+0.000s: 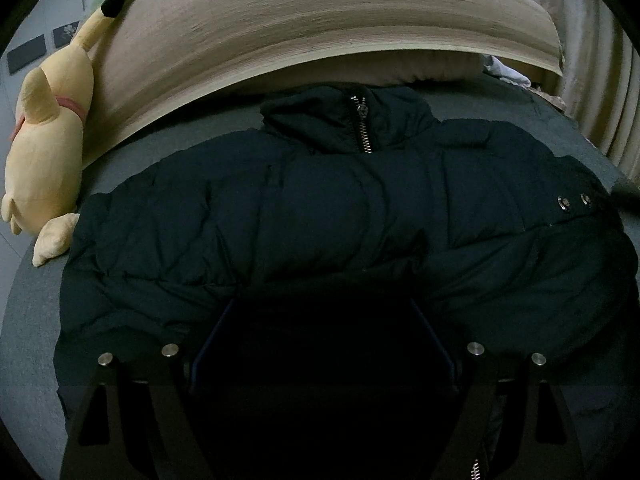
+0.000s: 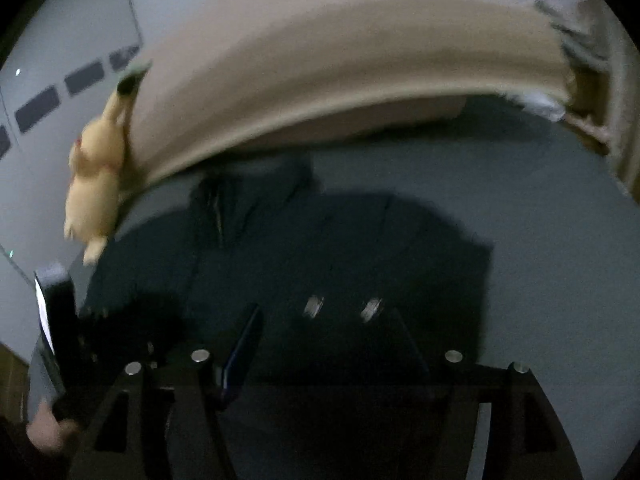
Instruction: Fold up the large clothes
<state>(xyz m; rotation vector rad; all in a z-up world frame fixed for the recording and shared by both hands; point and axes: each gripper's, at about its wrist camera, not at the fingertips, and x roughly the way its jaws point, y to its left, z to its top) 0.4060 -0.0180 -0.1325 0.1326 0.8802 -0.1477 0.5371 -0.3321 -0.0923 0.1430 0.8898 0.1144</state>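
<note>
My dark navy quilted puffer jacket (image 1: 320, 208) lay spread across the grey bedsheet (image 1: 36, 320), its collar toward the tan padded headboard (image 1: 280, 28) and its silver zipper (image 1: 362, 128) running down from the collar. Both sleeves seemed folded in across the body, and two round metal snaps (image 1: 574, 201) showed on the right-hand part. A yellow plush toy with black-tipped ears (image 1: 52, 136) leaned against the headboard at the left edge of the bed, its foot just beside the jacket's left shoulder.

My left gripper (image 1: 320, 356) hung over the lower middle of the jacket with its jaws standing wide apart; the space between them was very dark, and I saw no fabric pinched there. In the right wrist view, which was blurred, my right gripper (image 2: 324, 344) was above the jacket's right side, near the snaps, with its jaws parted and nothing caught between them. The left tool and the hand (image 2: 48, 428) holding it showed at that view's lower left edge.
</note>
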